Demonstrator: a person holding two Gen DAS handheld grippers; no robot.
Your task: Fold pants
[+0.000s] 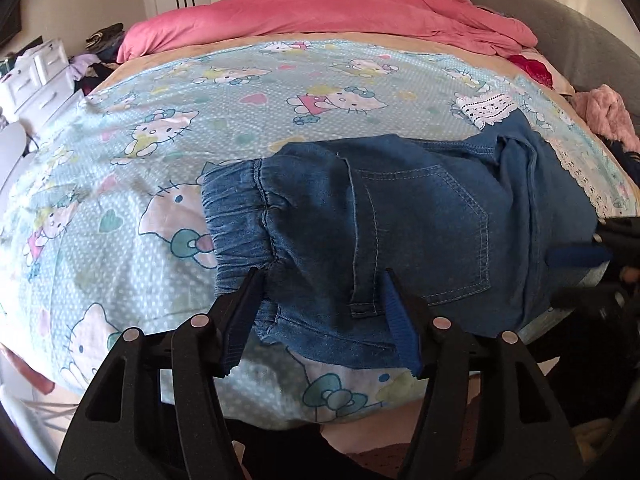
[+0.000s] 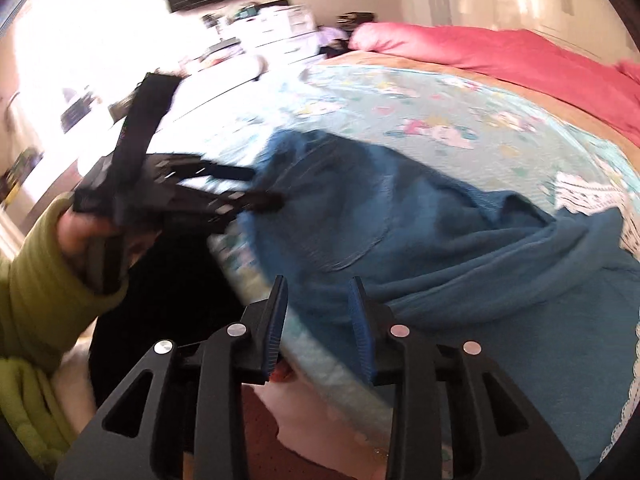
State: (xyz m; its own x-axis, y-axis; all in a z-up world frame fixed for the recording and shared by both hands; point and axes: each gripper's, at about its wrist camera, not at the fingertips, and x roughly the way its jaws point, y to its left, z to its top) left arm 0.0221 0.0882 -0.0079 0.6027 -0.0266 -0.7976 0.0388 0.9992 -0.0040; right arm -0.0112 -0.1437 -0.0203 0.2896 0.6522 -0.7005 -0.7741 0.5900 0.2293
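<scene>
Centrally, a pair of blue denim pants (image 1: 420, 216) lies folded on a bed, near its front edge, on a light blue cartoon-cat sheet (image 1: 200, 92). Its gathered elastic waistband (image 1: 236, 216) points to the left in the left wrist view, and a stitched back pocket (image 1: 440, 236) faces up.

The left gripper (image 1: 320, 316) hangs over the near edge of the pants with its 2 fingers (image 1: 240, 320) spread. Denim shows in the gap between them, and the pads do not press on it. One fingertip sits close to the waistband seam, the other beside a belt loop (image 1: 364, 308).

The right gripper (image 2: 320, 328) is at the bed's front edge, its 2 fingers (image 2: 362, 328) parted. Cloth and sheet show in the gap, with nothing pinched. This view is blurred. In it the left gripper appears at the left, held by a hand (image 2: 76, 232) in a yellow-green sleeve (image 2: 36, 292), with its fingertips near the far end of the pants.

Beyond the pants, white lace trim (image 1: 486, 108) lies on the sheet. A pink duvet (image 1: 320, 12) is bunched across the far side of the bed, with a grey pillow (image 1: 560, 24) at the right.
</scene>
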